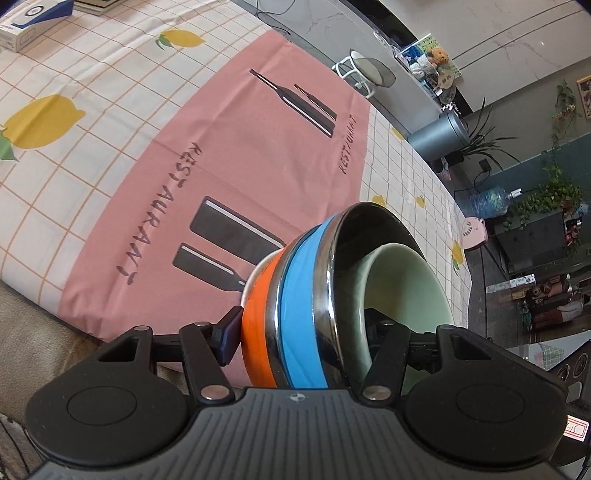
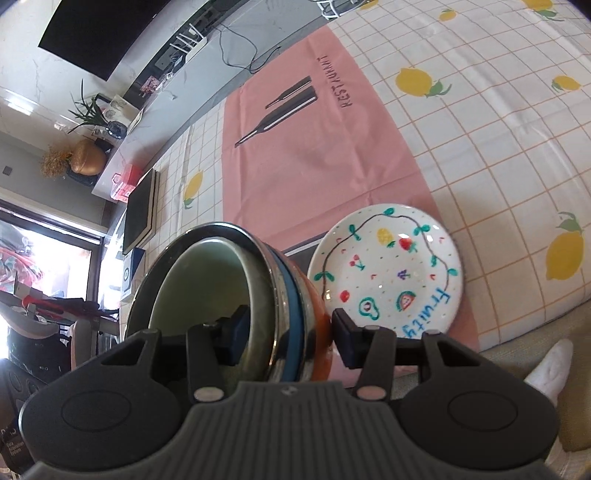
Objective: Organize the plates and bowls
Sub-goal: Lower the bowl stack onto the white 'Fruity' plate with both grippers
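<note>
A nested stack of bowls (image 1: pixel 306 295) is held on its side above the table: an orange bowl (image 1: pixel 258 325) outermost, a blue steel-rimmed bowl (image 1: pixel 299 306), and a pale green bowl (image 1: pixel 402 280) inside. My left gripper (image 1: pixel 303 328) is shut on the stack's wall, one finger outside, one inside the green bowl. My right gripper (image 2: pixel 291 336) is shut on the same stack (image 2: pixel 236 291) from the opposite side. A white fruit-patterned plate (image 2: pixel 388 273) lies on the pink placemat (image 2: pixel 314 147) just right of the stack.
The table has a lemon-print checked cloth (image 2: pixel 480 129). A blue-white box (image 1: pixel 29 22) sits at the table's far left corner. A dark tablet (image 2: pixel 140 210) lies near the table's left edge. A white stool (image 1: pixel 362 70) stands beyond the table.
</note>
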The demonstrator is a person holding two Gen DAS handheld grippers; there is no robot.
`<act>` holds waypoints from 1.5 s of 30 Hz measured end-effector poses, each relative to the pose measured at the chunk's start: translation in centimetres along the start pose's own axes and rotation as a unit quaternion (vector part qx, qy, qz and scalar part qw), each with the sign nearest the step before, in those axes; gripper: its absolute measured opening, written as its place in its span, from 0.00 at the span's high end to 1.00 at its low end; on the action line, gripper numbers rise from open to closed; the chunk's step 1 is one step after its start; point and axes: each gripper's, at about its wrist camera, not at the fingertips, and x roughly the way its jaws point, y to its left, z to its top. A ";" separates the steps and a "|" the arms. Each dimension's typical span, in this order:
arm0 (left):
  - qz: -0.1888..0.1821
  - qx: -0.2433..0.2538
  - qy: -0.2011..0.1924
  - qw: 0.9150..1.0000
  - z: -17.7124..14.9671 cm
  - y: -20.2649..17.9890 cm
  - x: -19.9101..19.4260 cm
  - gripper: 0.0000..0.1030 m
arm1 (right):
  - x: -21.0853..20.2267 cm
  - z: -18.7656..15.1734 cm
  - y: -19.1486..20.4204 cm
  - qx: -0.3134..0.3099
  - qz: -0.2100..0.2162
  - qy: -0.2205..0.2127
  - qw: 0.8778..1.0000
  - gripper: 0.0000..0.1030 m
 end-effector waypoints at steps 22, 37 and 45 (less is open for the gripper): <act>0.006 -0.007 0.042 0.999 -0.1 -0.5 6.6 0.36 | 2.7 3.2 -6.0 0.018 -0.026 0.030 0.999 0.52; -0.037 0.025 0.006 0.999 -1.3 1.1 6.4 0.36 | 3.5 2.6 -6.8 -0.002 -0.010 0.014 1.000 0.53; -0.091 0.024 -0.008 0.995 -1.4 2.6 5.7 0.26 | 3.2 2.4 -8.0 0.006 0.020 0.003 1.000 0.56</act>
